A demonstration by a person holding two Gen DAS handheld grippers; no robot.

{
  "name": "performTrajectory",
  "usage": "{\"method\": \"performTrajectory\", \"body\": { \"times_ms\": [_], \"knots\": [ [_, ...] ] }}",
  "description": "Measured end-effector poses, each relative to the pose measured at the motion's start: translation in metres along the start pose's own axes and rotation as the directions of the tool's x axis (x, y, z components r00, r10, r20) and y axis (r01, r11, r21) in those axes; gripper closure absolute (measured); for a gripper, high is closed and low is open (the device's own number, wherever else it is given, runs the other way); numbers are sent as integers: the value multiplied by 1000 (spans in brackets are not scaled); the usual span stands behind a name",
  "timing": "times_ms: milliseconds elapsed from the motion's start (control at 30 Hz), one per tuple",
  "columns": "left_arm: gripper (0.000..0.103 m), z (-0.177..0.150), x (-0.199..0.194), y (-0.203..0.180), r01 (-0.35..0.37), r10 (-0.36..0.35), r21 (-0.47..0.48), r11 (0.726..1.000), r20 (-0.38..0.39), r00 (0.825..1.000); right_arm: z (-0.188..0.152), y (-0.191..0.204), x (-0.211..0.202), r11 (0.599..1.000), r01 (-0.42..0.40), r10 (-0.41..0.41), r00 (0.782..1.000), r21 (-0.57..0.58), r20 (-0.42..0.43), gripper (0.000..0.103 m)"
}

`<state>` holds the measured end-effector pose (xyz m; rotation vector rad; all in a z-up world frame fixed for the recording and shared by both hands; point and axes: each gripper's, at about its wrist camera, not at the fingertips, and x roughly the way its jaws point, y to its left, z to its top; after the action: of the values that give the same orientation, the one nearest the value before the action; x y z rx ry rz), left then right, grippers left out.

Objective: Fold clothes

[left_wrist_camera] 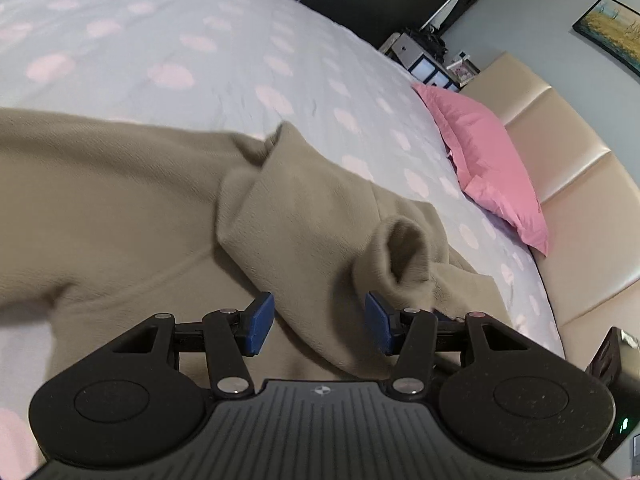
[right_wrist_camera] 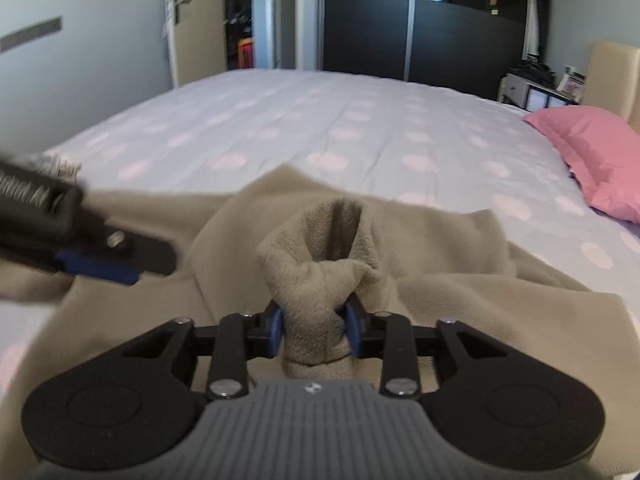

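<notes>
— Where is the sweater [right_wrist_camera: 420,280]?

— It lies spread over the near part of the bed [right_wrist_camera: 320,120], on the pale sheet with pink dots. It is beige fleece, rumpled, with one sleeve [right_wrist_camera: 320,256] pulled up off the rest of the cloth.

— Who holds that sleeve?

— The right tongs [right_wrist_camera: 316,330]. Their blue pads are closed narrowly on the bunched cuff, which stands up between them with its open end facing away, toward the far edge of the bed.

— And the left tongs [left_wrist_camera: 320,322]?

— They stand wide apart above the sweater, with a fold of the body under the gap and nothing gripped. In the left wrist view the raised cuff sits just beside the right-hand blue pad [left_wrist_camera: 378,322]. From the right wrist view the left tongs show blurred at the left edge, over the cloth.

— What else is on the bed?

— A pink pillow [left_wrist_camera: 492,168] lies at the head end, against the cream padded headboard [left_wrist_camera: 568,152], well apart from the sweater.
</notes>
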<state>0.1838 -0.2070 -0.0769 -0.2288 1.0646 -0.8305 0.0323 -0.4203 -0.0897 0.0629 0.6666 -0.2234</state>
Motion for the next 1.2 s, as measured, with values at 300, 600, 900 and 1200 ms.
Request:
{"method": "performTrajectory", "body": {
  "times_ms": [300,600,900,1200],
  "knots": [
    [49,-1,12,-17,25,-24,23,999,-5,1000,-7,24,-33,980,-149,152,988,-134,6,29],
    [36,-14,28,-29,-21,23,84,996,-24,999,-26,6,-90,988,-135,123,982,-75,-144,27],
    [74,-23,56,-22,-10,14,94,996,-44,999,-49,-60,-123,998,-16,25,984,53,-175,26],
    [98,-8,8,-73,59,-87,231,971,113,990,-86,-127,-129,969,200,-158,953,144,-260,25]
  ]
}}
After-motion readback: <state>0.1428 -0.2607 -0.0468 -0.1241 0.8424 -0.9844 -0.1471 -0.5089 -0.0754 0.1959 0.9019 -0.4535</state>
